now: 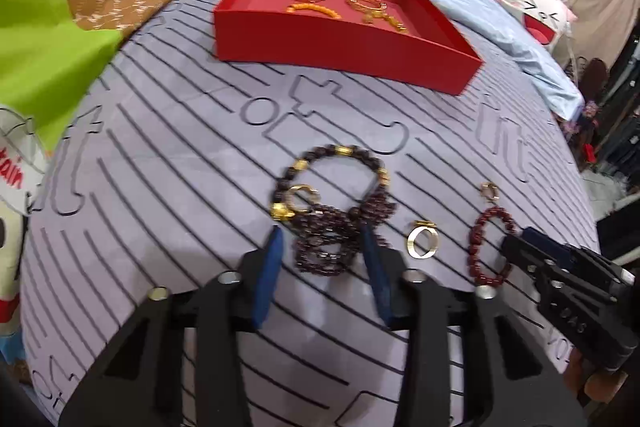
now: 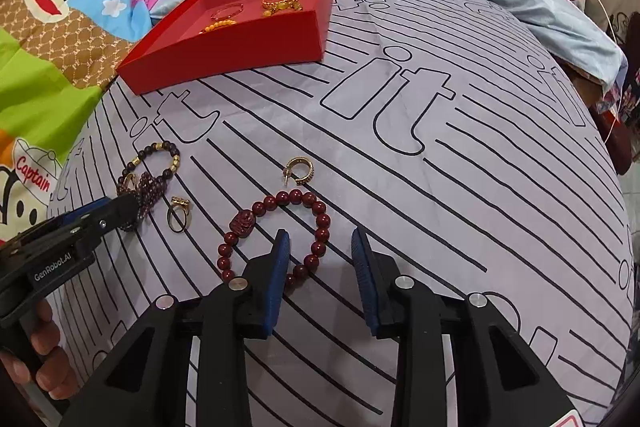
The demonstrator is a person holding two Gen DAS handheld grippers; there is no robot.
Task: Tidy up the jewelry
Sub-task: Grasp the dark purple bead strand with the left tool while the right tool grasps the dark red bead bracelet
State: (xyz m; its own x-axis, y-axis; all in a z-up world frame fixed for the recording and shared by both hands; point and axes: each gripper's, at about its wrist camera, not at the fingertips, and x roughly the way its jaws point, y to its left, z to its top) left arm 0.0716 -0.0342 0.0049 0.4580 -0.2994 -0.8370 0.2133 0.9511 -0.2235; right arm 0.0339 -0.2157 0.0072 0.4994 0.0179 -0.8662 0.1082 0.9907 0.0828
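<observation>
glossy round-bead red bracelet (image 2: 276, 239) straddled by right gripper (image 2: 320, 243), fingers apart; left gripper (image 1: 326, 245) likewise.

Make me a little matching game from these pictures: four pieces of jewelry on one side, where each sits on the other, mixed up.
Things:
1. dark red bead bracelet
2. purple bead strand
3. orange bead bracelet
4. plain gold ring

Places:
A. inside the red box
B. between the left gripper's blue fingers
C. lying alone on the striped sheet, between the two grippers
D. at the right gripper, one finger inside its loop

Pairs: 1-D, 2-B, 3-A, 4-C
</observation>
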